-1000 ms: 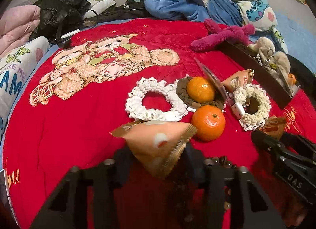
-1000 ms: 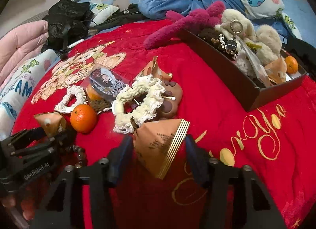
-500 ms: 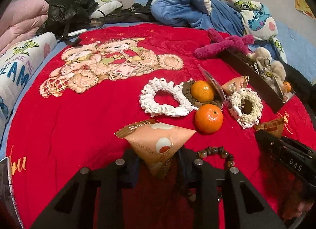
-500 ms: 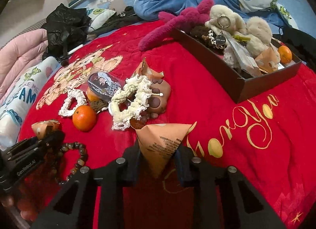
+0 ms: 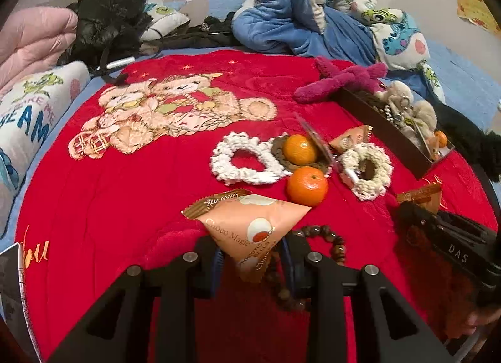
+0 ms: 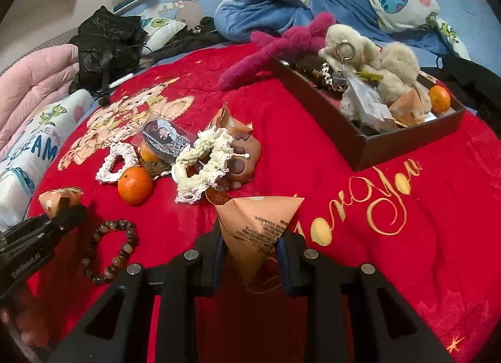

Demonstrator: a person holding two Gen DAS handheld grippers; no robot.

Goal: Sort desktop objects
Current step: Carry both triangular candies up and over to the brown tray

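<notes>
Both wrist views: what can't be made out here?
- Left wrist: brown box contents, hidden by its near wall.
- Left wrist: bead bracelet, partly behind the held snack packet.
- Right wrist: print on the packet, too small.

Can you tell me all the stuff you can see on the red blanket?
Snack packets: four, orange; one per gripper, one behind the scrunchies, one in the box.
Oranges: three; two on the blanket, one in the box.
Scrunchies: two, white and cream; mid-blanket.
Bead bracelet: one, brown; near the left gripper.
Box: one, dark brown; right side, holding beige plush toys.
Pink plush: one; at the box's far end.
Left gripper: shut on a packet.
Right gripper: shut on a packet.
</notes>
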